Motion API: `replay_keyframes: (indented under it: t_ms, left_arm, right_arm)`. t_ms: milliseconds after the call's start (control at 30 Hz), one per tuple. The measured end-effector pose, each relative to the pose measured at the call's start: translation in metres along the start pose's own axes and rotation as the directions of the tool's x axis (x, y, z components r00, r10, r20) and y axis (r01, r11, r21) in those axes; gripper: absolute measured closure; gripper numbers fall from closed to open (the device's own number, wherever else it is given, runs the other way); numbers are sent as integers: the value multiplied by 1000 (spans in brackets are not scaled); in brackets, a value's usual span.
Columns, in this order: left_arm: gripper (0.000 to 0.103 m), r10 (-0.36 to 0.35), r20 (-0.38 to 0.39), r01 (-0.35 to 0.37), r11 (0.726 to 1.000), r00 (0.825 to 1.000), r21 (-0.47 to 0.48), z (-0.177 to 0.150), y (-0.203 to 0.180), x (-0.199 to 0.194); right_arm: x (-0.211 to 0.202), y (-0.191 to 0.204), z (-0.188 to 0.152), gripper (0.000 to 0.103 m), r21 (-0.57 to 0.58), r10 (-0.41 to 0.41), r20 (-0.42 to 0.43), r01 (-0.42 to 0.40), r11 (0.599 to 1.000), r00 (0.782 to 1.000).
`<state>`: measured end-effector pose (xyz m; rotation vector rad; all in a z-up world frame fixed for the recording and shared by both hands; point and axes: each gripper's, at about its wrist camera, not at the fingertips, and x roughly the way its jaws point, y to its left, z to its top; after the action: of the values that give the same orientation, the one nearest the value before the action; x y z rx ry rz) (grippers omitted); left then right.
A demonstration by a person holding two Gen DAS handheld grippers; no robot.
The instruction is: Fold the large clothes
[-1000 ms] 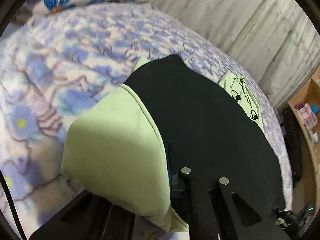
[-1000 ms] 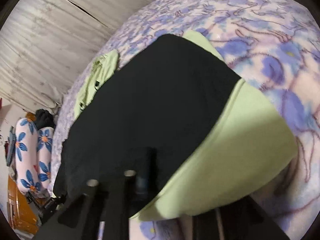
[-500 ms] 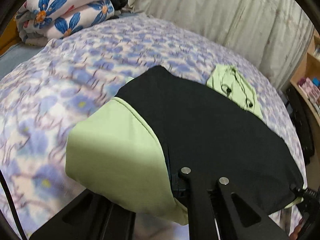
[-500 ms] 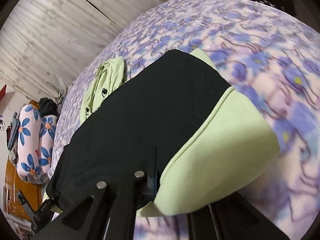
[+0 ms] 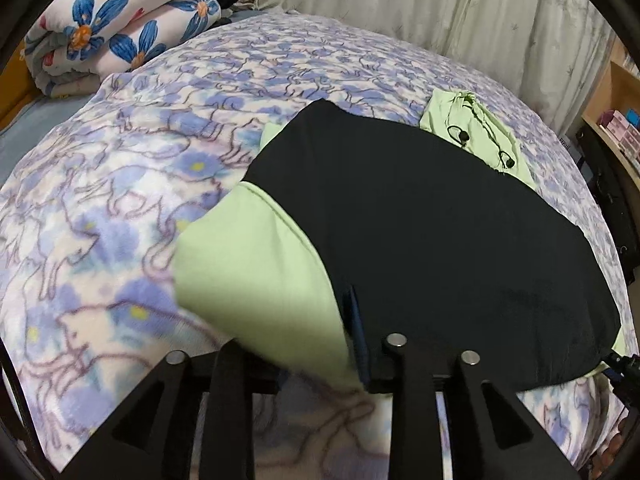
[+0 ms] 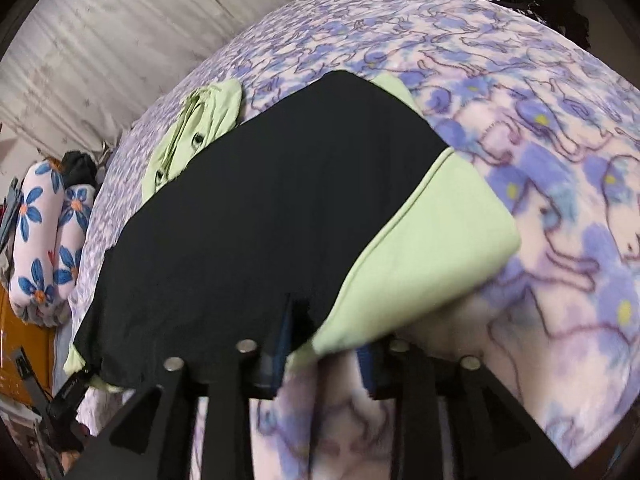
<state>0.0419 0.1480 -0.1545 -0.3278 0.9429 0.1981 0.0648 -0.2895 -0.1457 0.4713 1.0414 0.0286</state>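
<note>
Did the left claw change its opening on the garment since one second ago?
Yes. The left claw was shut on the black and green garment; now its jaws are opening, with the garment's near edge between them.

both jaws opening, garment (image 5: 420, 240) apparently released

Counting from my grippers: seeing one black-and-green garment (image 5: 420, 240) lying on one floral bedspread (image 5: 140, 168). Spotting one rolled quilt (image 5: 120, 28) with blue flowers, showing two rolls. Noticing one pale curtain (image 5: 460, 12), one wooden shelf (image 5: 616, 96) at edge.
</note>
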Motion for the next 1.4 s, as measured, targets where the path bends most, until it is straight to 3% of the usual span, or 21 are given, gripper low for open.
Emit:
replay_keyframes:
  t_ms: [167, 400, 533, 600, 733, 967, 1100, 1300, 1400]
  left_arm:
    - [58, 46, -14, -46, 999, 999, 2, -10, 5, -16]
    - [53, 90, 34, -92, 994, 995, 64, -22, -2, -51]
    - [50, 71, 87, -80, 991, 994, 108, -17, -17, -68]
    - [40, 57, 134, -76, 987, 989, 139, -12, -29, -76]
    - [37, 48, 216, -92, 976, 975, 198, 5, -56, -82]
    - [23, -8, 275, -76, 953, 961, 293, 60, -103, -76]
    - [17, -18, 283, -87, 931, 959, 354, 99, -128, -61]
    - [16, -34, 192, -50, 908, 981, 416, 170, -160, -9]
    - [16, -23, 139, -39, 902, 990, 430, 211, -174, 34]
  right_arm:
    - [-9, 19, -27, 70, -75, 28, -44, -31, 997, 999]
    - [-15, 71, -64, 70, -238, 74, -48, -84, 968, 996]
    - [-21, 98, -64, 70, -327, 99, 12, -90, 941, 995]
    - [-19, 110, -58, 70, -348, 118, 26, -102, 932, 993]
    - [-13, 126, -46, 70, -371, 148, 33, -126, 920, 988]
    - [-7, 147, 6, 70, -414, 169, 64, -127, 901, 984]
    - [-1, 153, 60, 70, -400, 177, 69, -135, 907, 982]
    - [27, 166, 144, 69, -391, 162, 35, -135, 911, 986]
    - [56, 170, 190, 61, -374, 146, 16, -129, 918, 989]
